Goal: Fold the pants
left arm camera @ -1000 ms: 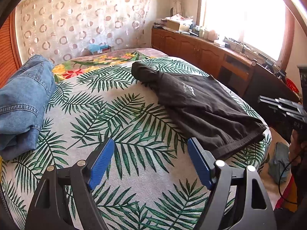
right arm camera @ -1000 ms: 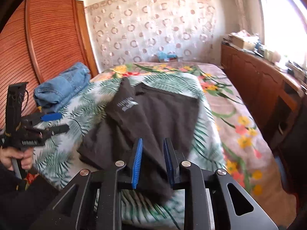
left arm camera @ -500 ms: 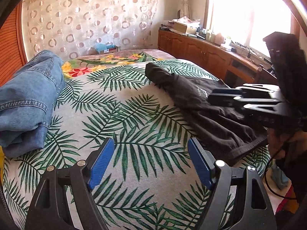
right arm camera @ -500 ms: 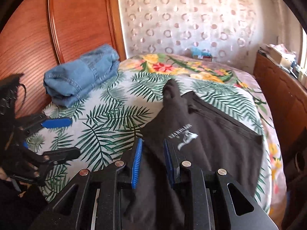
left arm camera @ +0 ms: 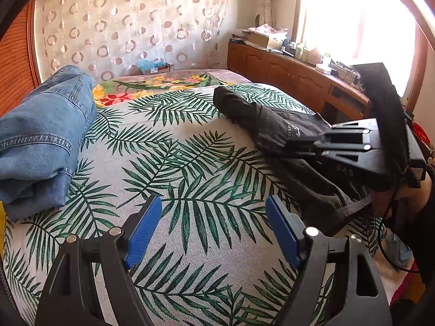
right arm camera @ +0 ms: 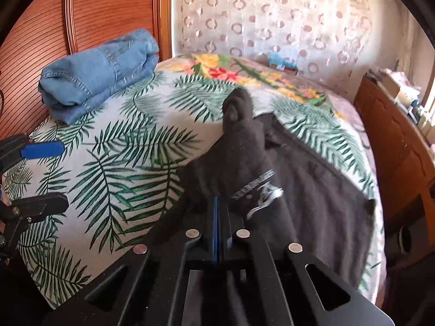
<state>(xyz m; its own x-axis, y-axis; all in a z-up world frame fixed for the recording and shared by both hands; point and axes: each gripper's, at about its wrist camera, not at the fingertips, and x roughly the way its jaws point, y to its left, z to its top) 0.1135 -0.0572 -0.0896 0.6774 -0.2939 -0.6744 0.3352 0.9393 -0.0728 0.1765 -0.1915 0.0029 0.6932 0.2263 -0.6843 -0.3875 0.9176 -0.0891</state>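
Note:
Dark grey pants (right arm camera: 312, 179) with a white logo lie on the right half of a bed with a palm-leaf cover (left arm camera: 190, 163). My right gripper (right arm camera: 220, 203) is shut on a fold of the pants near the logo; the cloth bunches up over its tips. It shows in the left wrist view (left arm camera: 296, 144) over the pants (left arm camera: 272, 125). My left gripper (left arm camera: 213, 225) is open and empty, low over bare cover to the left of the pants. It shows at the left edge of the right wrist view (right arm camera: 40, 174).
Folded blue jeans (left arm camera: 40, 135) lie at the bed's left side by a wooden headboard (right arm camera: 95, 8). A wooden sideboard (left arm camera: 293, 78) with clutter runs along the right under a bright window. A patterned curtain (left arm camera: 130, 27) hangs behind the bed.
My right gripper moved left over the pants and closed on a fold near the logo. My left gripper stayed open, drifting slightly forward.

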